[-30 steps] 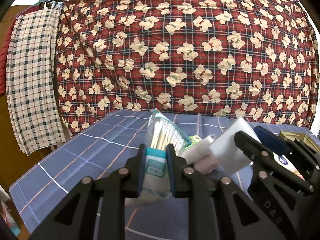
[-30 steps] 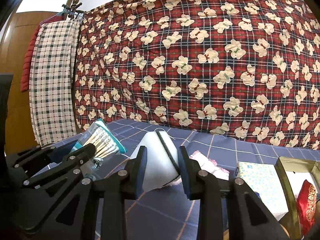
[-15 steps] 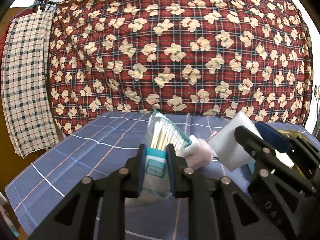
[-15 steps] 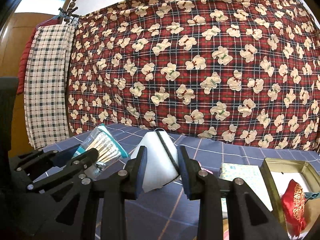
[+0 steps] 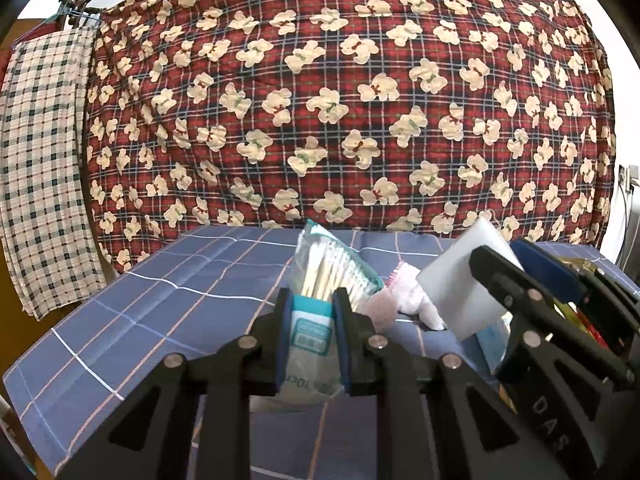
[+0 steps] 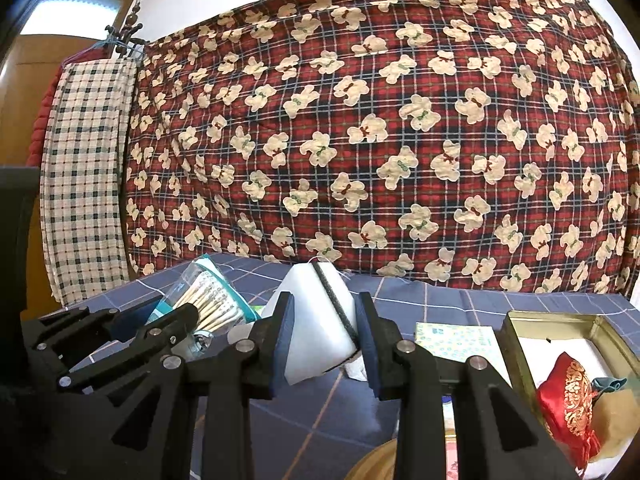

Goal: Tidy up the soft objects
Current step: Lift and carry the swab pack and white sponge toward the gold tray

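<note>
My left gripper (image 5: 311, 306) is shut on a clear bag of cotton swabs (image 5: 325, 280) with a teal label, held above the blue checked tablecloth (image 5: 160, 300). My right gripper (image 6: 323, 312) is shut on a white sponge (image 6: 316, 320) with a dark strip, also lifted. The sponge shows at the right of the left wrist view (image 5: 460, 292), and the swab bag at the left of the right wrist view (image 6: 208, 304). A pink and white fluffy cloth (image 5: 404, 300) lies on the table between them.
A gold tin box (image 6: 560, 328) at the right holds a red embroidered pouch (image 6: 568, 396) and other soft items. A patterned tissue pack (image 6: 456, 340) lies beside it. A red bear-print blanket (image 6: 380, 140) hangs behind the table, a checked cloth (image 6: 84, 168) at the left.
Both grippers have risen and swung slightly right with their loads. The tin box has come further into the right wrist view, and the fluffy cloth has come into view beside the swab bag.
</note>
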`<action>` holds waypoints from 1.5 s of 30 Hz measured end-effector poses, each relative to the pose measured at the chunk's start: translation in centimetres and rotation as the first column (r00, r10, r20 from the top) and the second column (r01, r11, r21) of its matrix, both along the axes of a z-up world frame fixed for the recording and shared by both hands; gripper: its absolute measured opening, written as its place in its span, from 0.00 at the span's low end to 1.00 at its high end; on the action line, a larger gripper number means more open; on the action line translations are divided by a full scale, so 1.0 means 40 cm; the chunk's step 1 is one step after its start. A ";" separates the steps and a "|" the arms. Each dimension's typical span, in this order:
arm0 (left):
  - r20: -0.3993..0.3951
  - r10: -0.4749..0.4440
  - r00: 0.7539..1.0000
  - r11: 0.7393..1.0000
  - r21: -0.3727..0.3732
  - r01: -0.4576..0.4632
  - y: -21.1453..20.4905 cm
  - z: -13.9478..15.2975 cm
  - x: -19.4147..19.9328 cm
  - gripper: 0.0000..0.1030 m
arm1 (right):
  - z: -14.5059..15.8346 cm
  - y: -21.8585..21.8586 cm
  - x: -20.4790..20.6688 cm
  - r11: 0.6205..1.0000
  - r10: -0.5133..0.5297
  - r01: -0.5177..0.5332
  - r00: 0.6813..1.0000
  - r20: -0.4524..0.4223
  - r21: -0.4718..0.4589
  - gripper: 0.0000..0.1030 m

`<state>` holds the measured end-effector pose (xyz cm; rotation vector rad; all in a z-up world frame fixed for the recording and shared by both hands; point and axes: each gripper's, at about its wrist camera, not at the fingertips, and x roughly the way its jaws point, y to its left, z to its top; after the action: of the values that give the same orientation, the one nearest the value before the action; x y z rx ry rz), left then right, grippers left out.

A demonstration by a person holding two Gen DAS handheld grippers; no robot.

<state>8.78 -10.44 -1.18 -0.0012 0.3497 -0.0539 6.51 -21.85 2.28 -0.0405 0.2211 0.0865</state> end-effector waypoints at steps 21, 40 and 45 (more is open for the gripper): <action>0.010 -0.033 0.999 0.999 -0.025 0.034 -0.042 0.004 -0.013 0.17 | 0.010 -0.046 -0.033 0.999 -0.040 0.041 0.998 0.053 -0.004 0.33; 0.016 -0.091 0.996 0.996 -0.022 0.092 -0.122 0.007 -0.016 0.17 | 0.016 -0.124 -0.066 0.996 -0.093 0.091 0.992 0.087 0.021 0.33; 0.023 -0.110 0.994 0.994 -0.016 0.111 -0.149 0.009 -0.020 0.17 | 0.016 -0.157 -0.072 0.993 -0.099 0.094 0.992 0.074 0.066 0.33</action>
<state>7.99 -16.41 -0.83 0.0020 0.3274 -0.1664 3.62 -28.13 2.93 0.0287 0.1425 -0.0043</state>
